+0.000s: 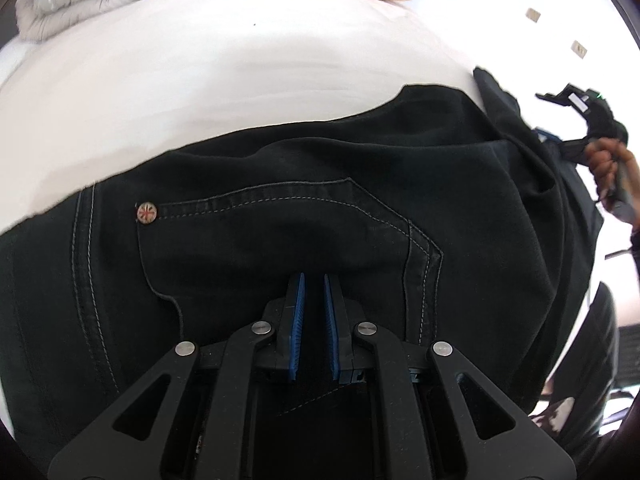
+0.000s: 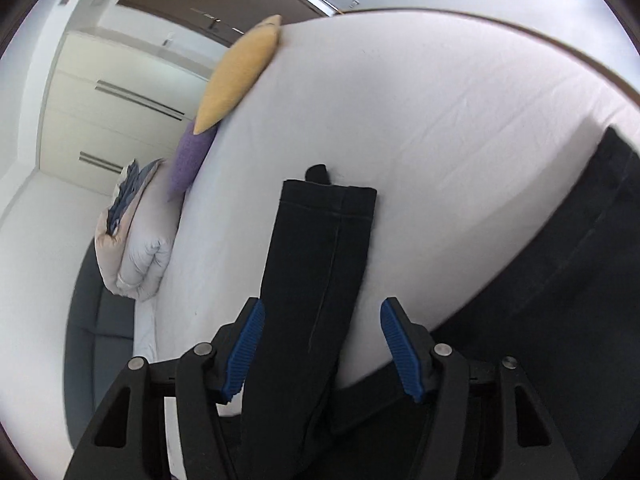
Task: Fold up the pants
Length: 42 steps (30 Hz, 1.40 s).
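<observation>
Left wrist view shows one pair of black pants [image 1: 320,208] spread on a white bed [image 1: 200,80]. The seat part with one back pocket [image 1: 280,240] and one small round rivet [image 1: 147,213] lies at the near edge of the bed. The left gripper [image 1: 314,284] has its two blue pads [image 1: 299,320] almost together, with only a narrow slit between them; they press against the dark cloth at the pocket, but I cannot tell if a fold of cloth is really held between them. At the right edge of this view one hand [image 1: 608,168] holds the right gripper [image 1: 576,100] beside the far part of the pants.

Right wrist view shows the right gripper [image 2: 322,316] with jaws wide apart and nothing held. One trouser leg [image 2: 320,272] passes between its two pads without touching them, and its hem [image 2: 328,192] lies flat on the sheet toward the middle of the bed. A second dark part of the pants [image 2: 560,280] lies along the right side.

At the far edge of the bed I count three things in a row: one yellow cushion [image 2: 236,76], one purple cushion [image 2: 192,156] and one folded white duvet [image 2: 136,260]. Behind them stands a cream wardrobe [image 2: 112,92] with bar handles, and the walls are white.
</observation>
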Each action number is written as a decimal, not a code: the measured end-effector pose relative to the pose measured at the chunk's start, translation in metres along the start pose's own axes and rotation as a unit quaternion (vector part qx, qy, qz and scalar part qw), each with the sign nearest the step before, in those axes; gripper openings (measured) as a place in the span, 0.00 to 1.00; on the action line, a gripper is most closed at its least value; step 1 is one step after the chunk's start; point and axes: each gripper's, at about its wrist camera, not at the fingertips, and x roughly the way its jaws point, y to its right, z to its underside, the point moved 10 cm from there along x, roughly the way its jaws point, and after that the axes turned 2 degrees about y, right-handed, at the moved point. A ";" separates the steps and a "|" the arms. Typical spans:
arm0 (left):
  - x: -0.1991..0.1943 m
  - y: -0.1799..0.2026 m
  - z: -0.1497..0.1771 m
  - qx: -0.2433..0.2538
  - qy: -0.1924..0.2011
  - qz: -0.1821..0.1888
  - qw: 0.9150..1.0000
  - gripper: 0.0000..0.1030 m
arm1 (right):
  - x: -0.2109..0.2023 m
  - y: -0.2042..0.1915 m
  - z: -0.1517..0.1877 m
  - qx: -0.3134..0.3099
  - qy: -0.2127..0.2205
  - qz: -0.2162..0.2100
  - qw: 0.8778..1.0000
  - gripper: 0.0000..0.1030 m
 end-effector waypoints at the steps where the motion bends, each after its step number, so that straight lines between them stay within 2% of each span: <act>1: 0.000 -0.002 0.000 -0.007 0.001 0.006 1.000 0.09 | 0.007 0.001 0.006 0.008 -0.002 0.008 1.000 0.63; 4: -0.005 -0.008 0.004 -0.008 0.006 0.006 1.000 0.09 | 0.022 0.002 -0.003 0.026 0.000 -0.003 1.000 0.62; 7: -0.006 -0.010 0.005 -0.007 0.009 0.004 1.000 0.09 | 0.034 0.001 -0.019 0.040 0.009 -0.015 0.999 0.55; 9: -0.007 -0.010 0.006 -0.010 0.011 0.007 1.000 0.09 | 0.039 0.004 -0.027 0.047 0.012 -0.024 0.999 0.44; 11: -0.006 -0.009 0.005 -0.015 0.012 0.010 1.000 0.09 | 0.040 0.007 -0.029 0.034 0.015 -0.013 0.999 0.10; 13: -0.006 -0.009 0.006 -0.015 0.013 0.011 1.000 0.09 | 0.031 0.009 -0.031 0.023 0.029 -0.012 0.999 0.07; 18: -0.007 -0.010 0.007 -0.015 0.015 0.007 1.000 0.09 | -0.011 0.000 -0.035 -0.019 0.079 -0.011 0.997 0.04; 22: -0.007 -0.005 0.007 -0.010 0.017 -0.002 1.000 0.09 | -0.076 0.000 -0.031 -0.029 0.135 -0.035 0.990 0.04; 25: -0.008 -0.002 0.006 -0.009 0.017 -0.004 1.000 0.09 | -0.127 0.022 -0.023 -0.015 0.170 -0.036 0.985 0.04; 29: -0.010 -0.001 0.005 -0.023 0.015 0.005 1.000 0.09 | -0.184 0.079 -0.003 0.030 0.202 -0.020 0.979 0.04; 32: -0.012 -0.003 0.004 -0.036 0.016 0.011 0.999 0.10 | -0.195 0.123 0.019 0.058 0.196 0.009 0.979 0.04; 35: -0.015 -0.002 0.002 -0.046 0.015 0.009 0.999 0.10 | -0.190 0.160 0.038 0.107 0.186 0.016 0.977 0.04; 42: -0.021 0.003 0.001 -0.056 0.010 -0.006 0.998 0.10 | -0.195 0.169 0.040 0.123 0.197 0.002 0.973 0.03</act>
